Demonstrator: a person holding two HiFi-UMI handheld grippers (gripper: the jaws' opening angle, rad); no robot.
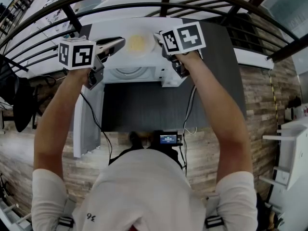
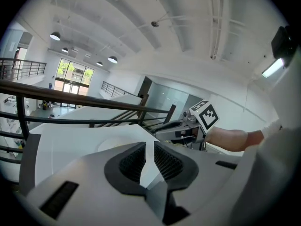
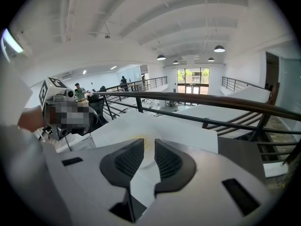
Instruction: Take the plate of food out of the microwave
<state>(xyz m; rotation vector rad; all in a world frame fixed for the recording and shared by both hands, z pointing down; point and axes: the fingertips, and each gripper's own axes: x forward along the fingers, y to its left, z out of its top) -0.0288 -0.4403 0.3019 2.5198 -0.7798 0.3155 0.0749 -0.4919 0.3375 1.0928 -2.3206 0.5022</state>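
The plate (image 1: 137, 43) of yellow food (image 1: 136, 42) was out of the microwave (image 1: 111, 31) and sat level with its white top, between the two grippers; whether it rested on that top or hung just above it could not be told. The left gripper (image 1: 119, 42) reached in from the plate's left side and the right gripper (image 1: 158, 36) from its right, each with its tips at the rim. In the left gripper view the left gripper (image 2: 149, 147) had its jaws drawn in to a narrow gap, with a thin white edge of the plate (image 2: 113, 145) running into that gap, so it gripped the rim. In the right gripper view the right gripper (image 3: 149, 147) stood the same way, jaws nearly together on the white rim, with the plate (image 3: 149, 161) and its food (image 3: 136, 139) just beyond the pads. Below the plate the microwave's mouth stood open, showing the round turntable (image 1: 128, 71) inside, bare. The door (image 1: 86, 124) hung swung out on the left, near the person's left forearm. The microwave stood on a dark grey table (image 1: 139, 105), close to a dark railing (image 1: 144, 6) that curved behind it. Both of the person's arms were stretched forward, and the marker cube (image 1: 77, 53) of the left gripper and the cube (image 1: 183, 37) of the right faced up towards the head camera.
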